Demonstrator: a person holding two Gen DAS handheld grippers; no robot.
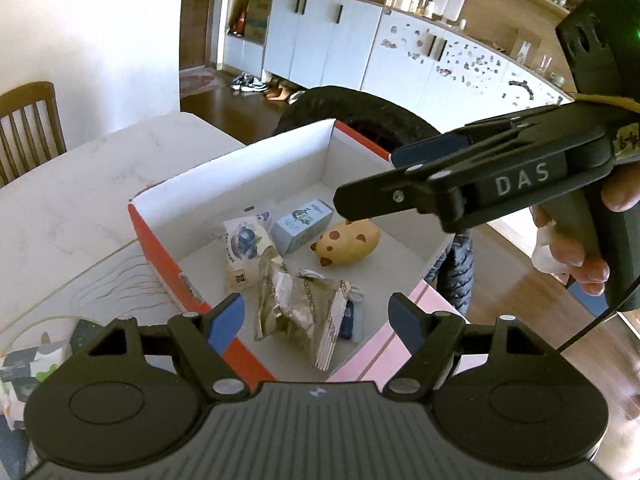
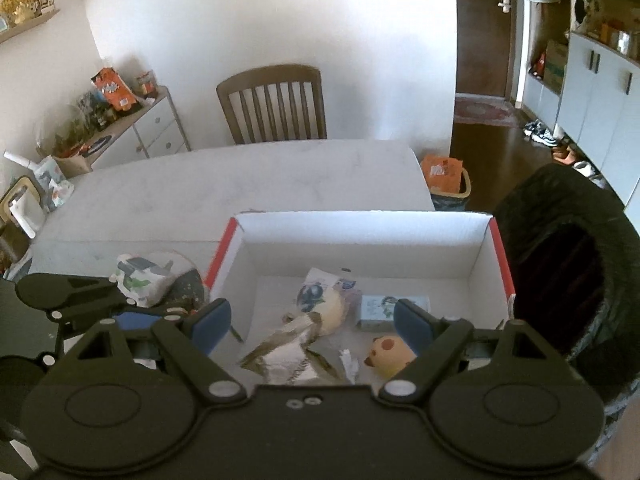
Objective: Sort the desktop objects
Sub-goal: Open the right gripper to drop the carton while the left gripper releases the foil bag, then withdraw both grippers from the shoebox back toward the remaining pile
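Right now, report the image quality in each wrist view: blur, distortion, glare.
Left wrist view: strong fisheye bending of the white cabinet doors; the white-lined cardboard box with red edges is fairly sharp. Right wrist view: softer and dimmer, the yellow spotted squeeze toy blurred, the white marble-look table washed out.

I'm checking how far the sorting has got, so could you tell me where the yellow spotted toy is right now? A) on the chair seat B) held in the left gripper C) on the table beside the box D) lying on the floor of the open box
D: the yellow spotted toy lies on the floor of the open box, next to the small blue carton, with no gripper touching it.
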